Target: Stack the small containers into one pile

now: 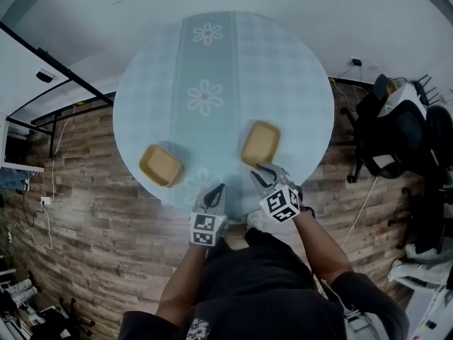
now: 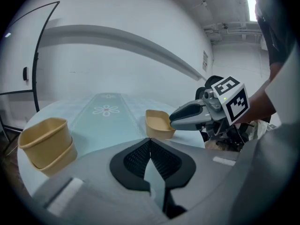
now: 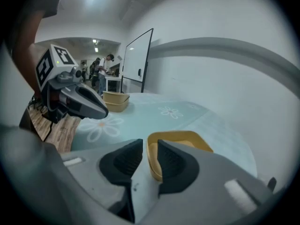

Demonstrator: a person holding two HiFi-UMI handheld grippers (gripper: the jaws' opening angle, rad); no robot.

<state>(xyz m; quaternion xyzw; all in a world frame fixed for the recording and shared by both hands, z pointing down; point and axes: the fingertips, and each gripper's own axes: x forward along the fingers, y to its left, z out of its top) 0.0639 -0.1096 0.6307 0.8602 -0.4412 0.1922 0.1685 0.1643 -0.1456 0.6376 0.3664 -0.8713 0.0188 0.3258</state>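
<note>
On the round table [image 1: 297,69] with its pale blue flowered cloth sit two tan containers nested into one short pile [image 1: 161,166] at the left, and a single tan container [image 1: 260,144] at the right. My right gripper [image 1: 265,176] is at the single container's near edge. In the right gripper view its jaws [image 3: 150,146] stand a little apart, with that container's [image 3: 180,142] near rim in the gap, and I see no pad pressing it. My left gripper [image 1: 216,192] hovers near the table's front edge, shut and empty [image 2: 150,142], between the pile [image 2: 47,142] and the single container [image 2: 158,124].
A black office chair [image 1: 396,137] and cables stand on the wood floor right of the table. A whiteboard [image 3: 138,62] and people stand far off in the right gripper view. The person's body is right at the table's front edge.
</note>
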